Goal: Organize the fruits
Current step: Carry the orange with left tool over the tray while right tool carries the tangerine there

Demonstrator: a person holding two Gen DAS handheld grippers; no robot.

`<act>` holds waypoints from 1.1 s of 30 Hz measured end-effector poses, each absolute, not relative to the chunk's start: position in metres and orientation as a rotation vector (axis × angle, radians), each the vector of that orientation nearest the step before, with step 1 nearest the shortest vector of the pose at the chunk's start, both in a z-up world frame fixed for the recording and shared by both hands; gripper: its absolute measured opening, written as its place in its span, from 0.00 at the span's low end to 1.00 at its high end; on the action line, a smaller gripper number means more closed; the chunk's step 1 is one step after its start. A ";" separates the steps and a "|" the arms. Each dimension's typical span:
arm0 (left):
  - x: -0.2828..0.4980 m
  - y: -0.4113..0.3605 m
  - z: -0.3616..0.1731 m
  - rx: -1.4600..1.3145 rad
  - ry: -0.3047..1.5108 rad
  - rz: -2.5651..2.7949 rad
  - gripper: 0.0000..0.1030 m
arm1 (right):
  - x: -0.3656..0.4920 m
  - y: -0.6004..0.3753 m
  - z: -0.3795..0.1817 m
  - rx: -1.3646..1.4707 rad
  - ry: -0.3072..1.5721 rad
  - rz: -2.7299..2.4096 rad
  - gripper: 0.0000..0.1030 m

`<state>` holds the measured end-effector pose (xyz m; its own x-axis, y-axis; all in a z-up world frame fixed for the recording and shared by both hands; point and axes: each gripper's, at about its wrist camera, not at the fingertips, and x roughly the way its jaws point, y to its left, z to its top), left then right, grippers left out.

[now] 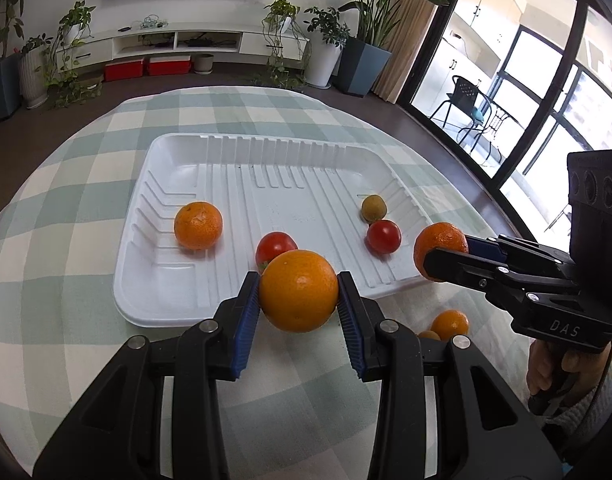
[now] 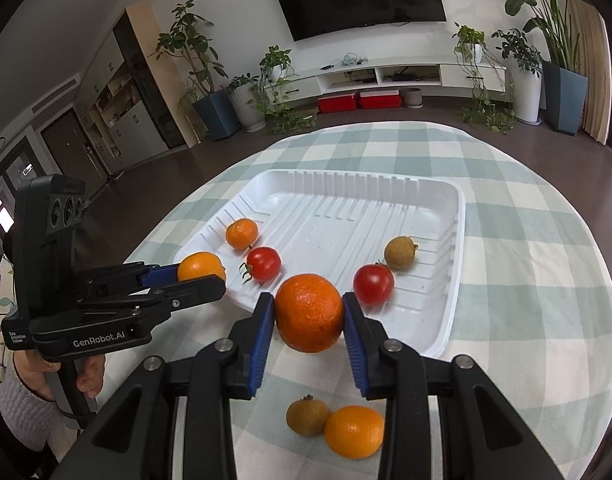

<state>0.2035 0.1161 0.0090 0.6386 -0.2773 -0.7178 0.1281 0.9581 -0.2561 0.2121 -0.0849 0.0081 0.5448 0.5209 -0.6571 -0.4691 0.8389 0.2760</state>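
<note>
My left gripper (image 1: 298, 280) is shut on a large orange (image 1: 298, 304), held above the near rim of the white tray (image 1: 265, 168). At the tray's right corner my right gripper (image 1: 446, 254) is shut on a second orange (image 1: 438, 240). The right wrist view shows that gripper (image 2: 308, 300) clamping its orange (image 2: 309, 320) over the tray's near edge (image 2: 438, 344), with the left gripper (image 2: 201, 276) at the left. In the tray lie a small orange (image 1: 198, 225), two tomatoes (image 1: 275, 246) (image 1: 383, 236) and a brown kiwi-like fruit (image 1: 373, 208).
On the checked tablecloth (image 2: 526, 280) just below my right gripper lie a brown fruit (image 2: 308, 416) and a small orange (image 2: 354, 431), touching. A hand (image 2: 85, 380) grips the left handle. Potted plants and a TV shelf stand beyond the round table.
</note>
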 end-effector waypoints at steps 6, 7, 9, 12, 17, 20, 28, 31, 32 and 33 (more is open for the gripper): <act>0.220 0.121 0.010 -0.192 0.850 -0.230 0.34 | 0.230 -0.075 0.008 0.058 0.808 0.592 0.36; 0.222 0.121 0.010 -0.190 0.851 -0.230 0.34 | 0.233 -0.073 0.007 0.055 0.809 0.591 0.36; 0.227 0.122 0.010 -0.186 0.852 -0.229 0.34 | 0.239 -0.071 0.007 0.049 0.812 0.590 0.36; 0.234 0.122 0.010 -0.181 0.853 -0.229 0.34 | 0.246 -0.068 0.004 0.043 0.817 0.588 0.36; 0.247 0.122 0.011 -0.178 0.852 -0.229 0.34 | 0.254 -0.066 0.003 0.039 0.817 0.587 0.36; 0.254 0.122 0.009 -0.179 0.854 -0.228 0.34 | 0.259 -0.064 0.002 0.038 0.819 0.586 0.36; 0.266 0.122 0.003 -0.183 0.866 -0.223 0.34 | 0.276 -0.060 -0.002 0.041 0.827 0.585 0.36; 0.270 0.124 0.000 -0.187 0.871 -0.221 0.34 | 0.281 -0.059 -0.004 0.040 0.830 0.585 0.36; 0.272 0.124 -0.001 -0.187 0.873 -0.219 0.34 | 0.282 -0.059 -0.005 0.040 0.831 0.584 0.36; 0.273 0.124 -0.001 -0.186 0.874 -0.218 0.34 | 0.284 -0.058 -0.006 0.039 0.831 0.584 0.36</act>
